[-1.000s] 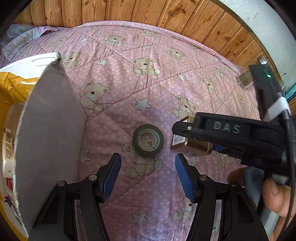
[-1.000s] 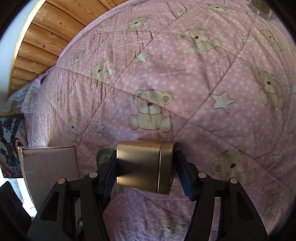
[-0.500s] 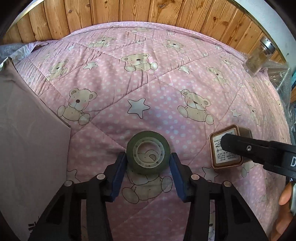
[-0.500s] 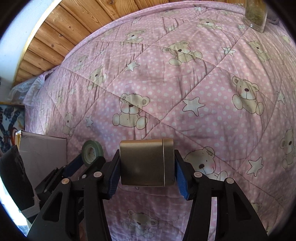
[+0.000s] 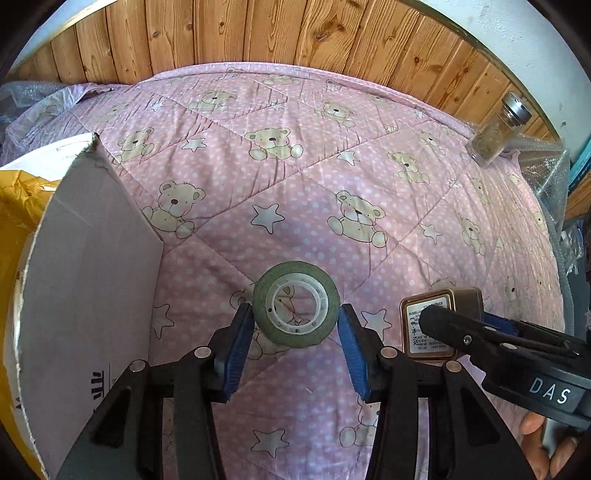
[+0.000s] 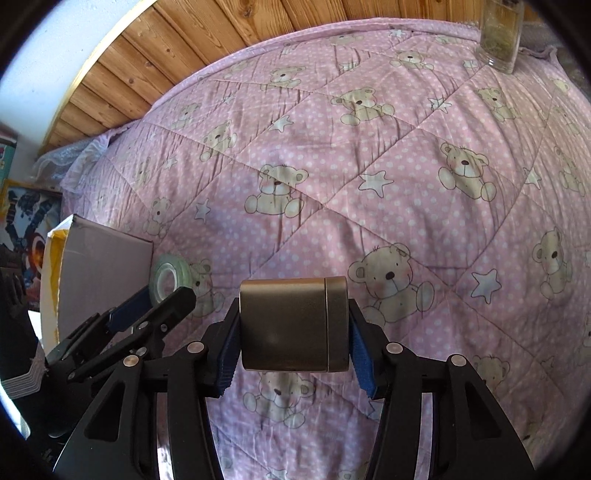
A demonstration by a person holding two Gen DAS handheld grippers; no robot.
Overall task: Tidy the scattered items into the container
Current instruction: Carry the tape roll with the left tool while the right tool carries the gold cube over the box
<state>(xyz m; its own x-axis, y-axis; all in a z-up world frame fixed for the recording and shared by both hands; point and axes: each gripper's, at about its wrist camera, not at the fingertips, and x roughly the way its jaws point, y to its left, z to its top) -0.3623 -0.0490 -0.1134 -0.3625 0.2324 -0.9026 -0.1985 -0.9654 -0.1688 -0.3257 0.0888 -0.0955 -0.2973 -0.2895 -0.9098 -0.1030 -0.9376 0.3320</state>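
**A:** Start with the left wrist view. What's there?

**B:** The left gripper (image 5: 295, 341) is clenched on a dark green roll of tape with a clear plastic core (image 5: 296, 309), one blue pad (image 5: 239, 350) against each side of the roll, above the pink quilted bedcover printed with bears and stars (image 5: 295, 192). Whether the roll is lifted clear of the cloth I cannot tell. The grey cardboard box with a yellow lining (image 5: 88, 295) stands just to the left, its wall higher than the roll. At lower right the right gripper (image 5: 461, 328) comes in, carrying a gold-coloured metal tin with a printed label on its end (image 5: 430, 325).

**A:** And the risk?

**B:** The pads only catch the roll's curved outer band — it could turn or squirt out if the hold slackens. The box's torn upper edge (image 5: 92, 140) is another one: a low sideways pass would knock the roll against the wall instead of clearing it.

**A:** Right wrist view?

**B:** The right gripper (image 6: 293, 354) is closed on the tin (image 6: 291, 325), pads on its two ends. The left gripper (image 6: 147, 314) lies just to its left with the tape (image 6: 170, 275) beside the box (image 6: 103, 273). The two tools sit close — both heading for the box at once could clash.

**A:** Room to move?

**B:** Plenty ahead and to the right; the cover is bare as far as a clear glass jar with a metal lid (image 6: 500, 33) at the far edge, well apart from everything.
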